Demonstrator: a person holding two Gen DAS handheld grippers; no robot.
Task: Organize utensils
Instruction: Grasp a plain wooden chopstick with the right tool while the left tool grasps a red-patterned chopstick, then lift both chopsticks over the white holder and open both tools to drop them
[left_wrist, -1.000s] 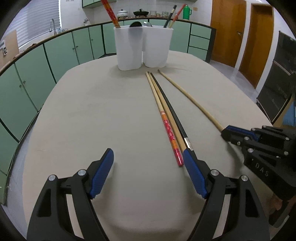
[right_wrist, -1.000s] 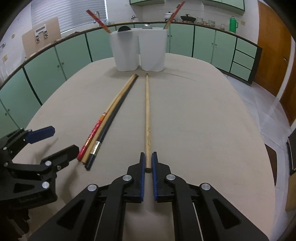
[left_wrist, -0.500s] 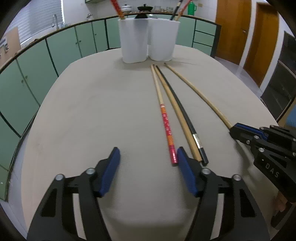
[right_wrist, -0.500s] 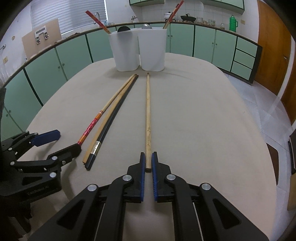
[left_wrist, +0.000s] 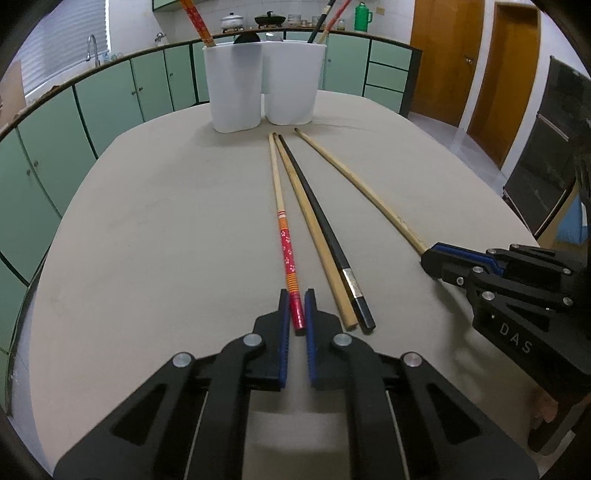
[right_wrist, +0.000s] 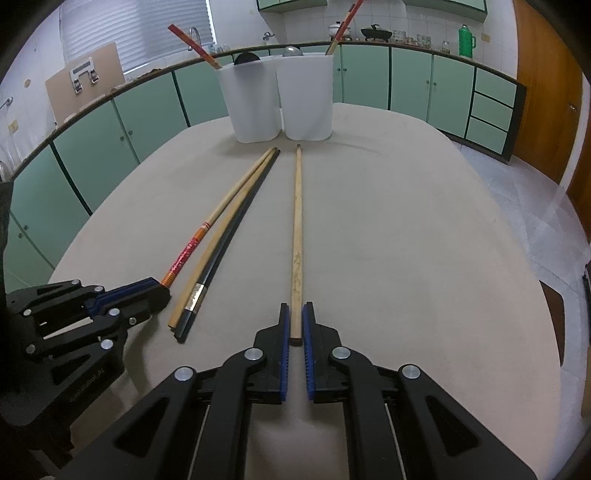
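the left gripper (left_wrist: 297, 308) pinches the near end of the red-patterned chopstick (left_wrist: 286, 251), which lies on the table (left_wrist: 147, 240). the right gripper (right_wrist: 295, 321) clamps the plain wooden chopstick (right_wrist: 296, 236). a tan chopstick (left_wrist: 314, 236) and a black chopstick (left_wrist: 325, 236) lie between, before the white holders (left_wrist: 262, 88).

This is a home kitchen. Behind the beige cloth-covered table (left_wrist: 155, 229) runs a long row of pale green cabinet doors with dark frames (right_wrist: 155, 107) under a brown countertop, and on that counter, beyond the table's far end, stand a white lidded pot (left_wrist: 231, 21), a black wok (left_wrist: 270, 18) and a green thermos jug (left_wrist: 362, 16). To the left of the table a chrome tap (left_wrist: 92, 46) rises beneath a window with white blinds (left_wrist: 62, 40), and to its right are two orange-brown wooden doors (left_wrist: 439, 55).
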